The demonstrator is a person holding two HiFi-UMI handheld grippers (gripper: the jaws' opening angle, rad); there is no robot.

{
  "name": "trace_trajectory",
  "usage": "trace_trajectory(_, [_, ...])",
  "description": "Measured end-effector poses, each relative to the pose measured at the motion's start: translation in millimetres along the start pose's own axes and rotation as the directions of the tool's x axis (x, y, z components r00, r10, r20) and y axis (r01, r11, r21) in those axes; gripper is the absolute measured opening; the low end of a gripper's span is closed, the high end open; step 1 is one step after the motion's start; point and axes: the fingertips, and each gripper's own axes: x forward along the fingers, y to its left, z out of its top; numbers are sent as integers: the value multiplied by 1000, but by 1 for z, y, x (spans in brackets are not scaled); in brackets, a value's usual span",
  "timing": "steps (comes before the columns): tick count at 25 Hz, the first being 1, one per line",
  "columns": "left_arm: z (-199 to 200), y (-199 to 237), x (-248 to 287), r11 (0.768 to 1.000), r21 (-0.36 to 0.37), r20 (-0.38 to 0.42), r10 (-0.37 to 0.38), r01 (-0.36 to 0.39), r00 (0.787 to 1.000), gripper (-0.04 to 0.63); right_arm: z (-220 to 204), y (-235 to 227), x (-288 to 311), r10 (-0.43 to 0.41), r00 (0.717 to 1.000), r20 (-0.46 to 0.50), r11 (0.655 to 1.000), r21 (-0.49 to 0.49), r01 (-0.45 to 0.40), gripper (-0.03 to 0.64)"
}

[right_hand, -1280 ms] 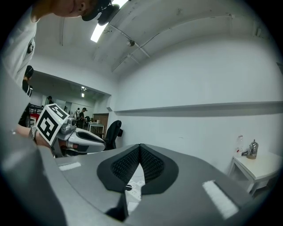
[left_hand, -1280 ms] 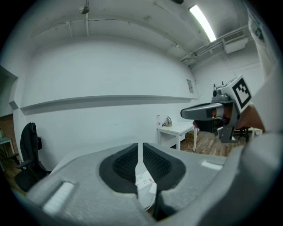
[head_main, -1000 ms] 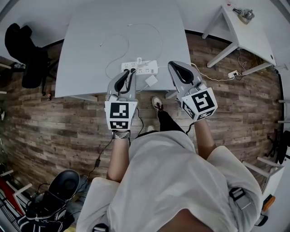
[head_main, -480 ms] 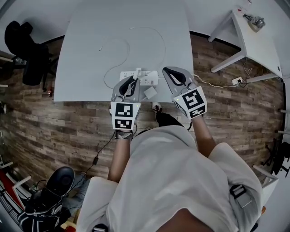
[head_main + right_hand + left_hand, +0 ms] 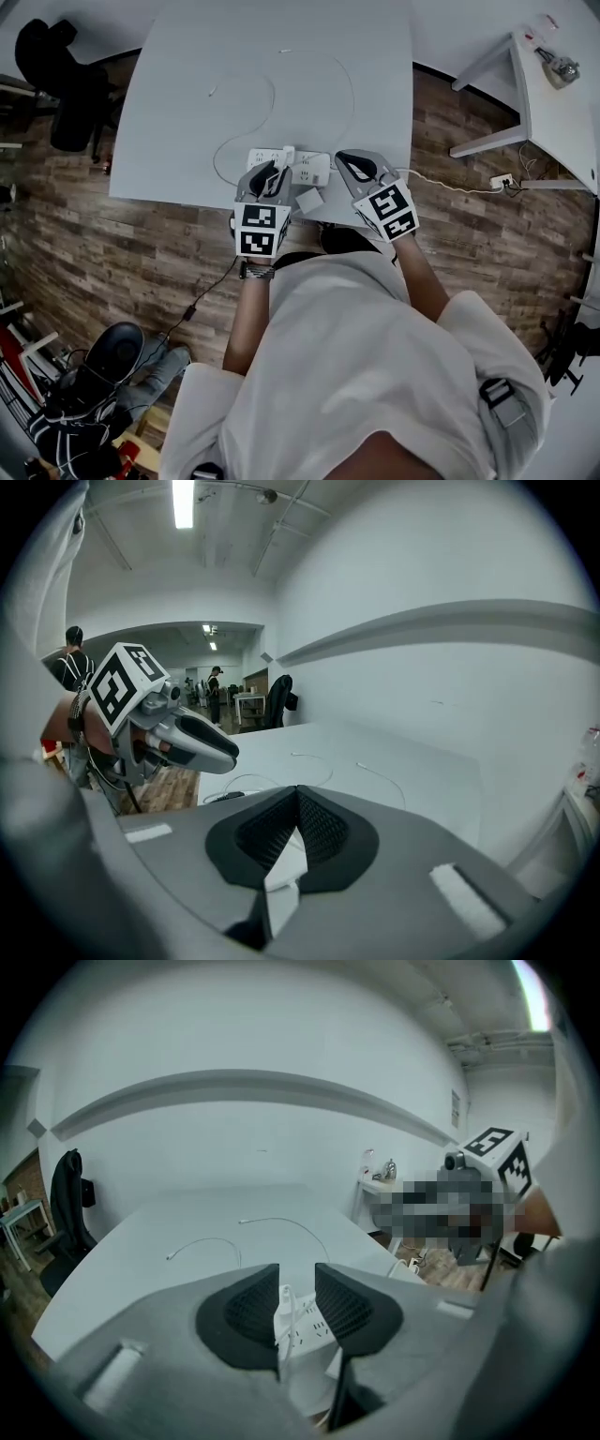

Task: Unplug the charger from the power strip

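A white power strip [image 5: 302, 165] lies near the front edge of the grey table [image 5: 187, 84], with a white charger [image 5: 288, 154] plugged into it. My left gripper [image 5: 271, 172] hovers just in front of the strip. Its jaws have just been opening, and they stand apart with the charger [image 5: 283, 1299] and strip [image 5: 307, 1327] seen in the gap, untouched. My right gripper [image 5: 351, 163] is at the strip's right end, its tips together in the right gripper view [image 5: 298, 795]. A small white adapter block [image 5: 309, 200] lies between the two grippers.
A thin white cable [image 5: 323, 66] loops over the table beyond the strip. A black chair [image 5: 56, 89] stands at the left. At the right are a second white table [image 5: 553, 103] and a floor socket [image 5: 502, 180]. Dark bags [image 5: 112, 375] sit on the wooden floor.
Both grippers have come down and forward to the power strip at the table's front edge. The left jaws have widened. The right jaws stay together.
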Motion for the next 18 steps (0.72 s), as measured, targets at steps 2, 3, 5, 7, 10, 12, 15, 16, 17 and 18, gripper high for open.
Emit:
trace_trajectory(2, [-6, 3, 13, 1000, -17, -21, 14, -14, 1000, 114, -11, -4, 11, 29, 999, -17, 1000, 9, -29, 2])
trace_trajectory(3, [-9, 4, 19, 1000, -24, -31, 19, -20, 999, 114, -17, -5, 17, 43, 999, -25, 999, 13, -43, 2])
trace_trajectory(5, [-13, 6, 32, 999, -30, -49, 32, -34, 998, 114, -27, -6, 29, 70, 997, -38, 997, 19, -69, 2])
trace_trajectory(7, [-17, 6, 45, 999, -25, -73, 46, -48, 996, 114, -37, -7, 39, 93, 994, -57, 996, 21, -92, 2])
trace_trajectory(10, [-22, 7, 58, 998, -18, -107, 65, -67, 992, 114, -53, -2, 51, 123, 988, -91, 992, 18, -122, 2])
trace_trajectory(12, [-28, 9, 62, 996, -31, -123, 75, -80, 989, 114, -62, 1, 57, 139, 984, -107, 990, 22, -138, 3])
trace_trajectory(15, [-37, 9, 69, 993, -71, -144, 87, -98, 986, 114, -76, -3, 65, 162, 979, -121, 987, 41, -158, 3])
trace_trajectory(16, [-41, 10, 72, 991, -83, -152, 94, -107, 984, 114, -80, -4, 68, 170, 977, -127, 985, 47, -165, 2])
trace_trajectory(17, [-45, 11, 75, 989, -92, -161, 100, -116, 982, 124, -86, -6, 71, 177, 975, -136, 984, 52, -172, 3])
trace_trajectory(18, [-49, 11, 78, 987, -101, -171, 104, -123, 980, 136, -92, -7, 73, 183, 972, -150, 983, 58, -177, 2])
